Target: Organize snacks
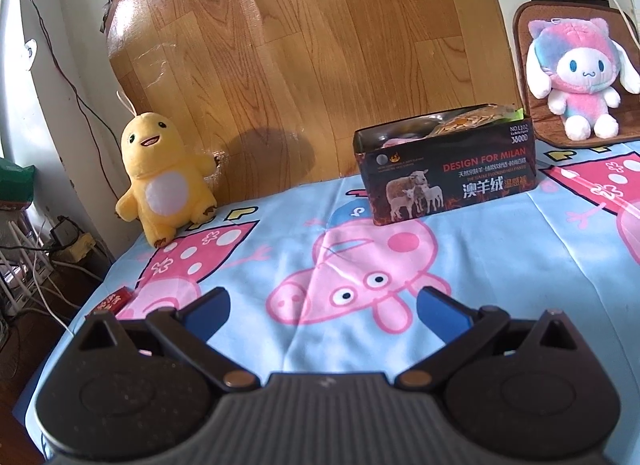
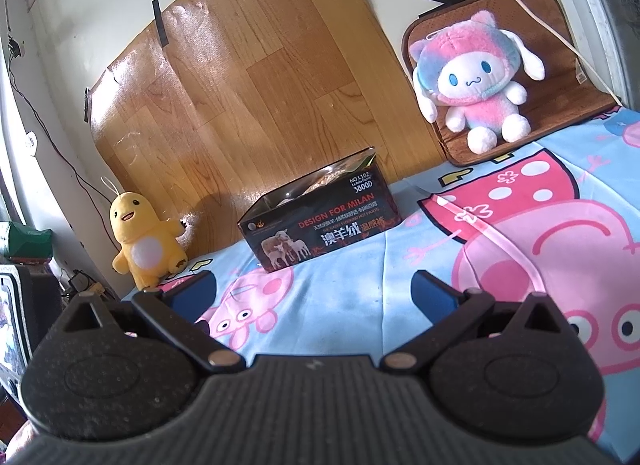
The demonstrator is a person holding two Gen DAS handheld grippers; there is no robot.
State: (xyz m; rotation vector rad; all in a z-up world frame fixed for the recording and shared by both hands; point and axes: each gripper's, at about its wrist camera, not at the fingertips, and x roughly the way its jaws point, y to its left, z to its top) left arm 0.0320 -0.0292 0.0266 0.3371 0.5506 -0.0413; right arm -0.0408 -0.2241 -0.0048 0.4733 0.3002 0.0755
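A black open-top box (image 1: 448, 173) printed "DESIGN FOR MILAN" stands on the cartoon-pig bedsheet near the wooden-pattern wall panel. Snack packets (image 1: 468, 121) show inside it over the rim. The box also shows in the right wrist view (image 2: 320, 221). A small red snack packet (image 1: 114, 299) lies at the bed's left edge, left of my left gripper (image 1: 323, 305). The left gripper is open and empty, well short of the box. My right gripper (image 2: 314, 291) is open and empty, also short of the box.
A yellow plush (image 1: 164, 181) sits at the back left of the bed, also in the right wrist view (image 2: 146, 241). A pink-and-white plush (image 1: 576, 73) leans on a brown cushion (image 2: 532, 25) at the back right. Cables and clutter lie off the bed's left edge (image 1: 36, 265).
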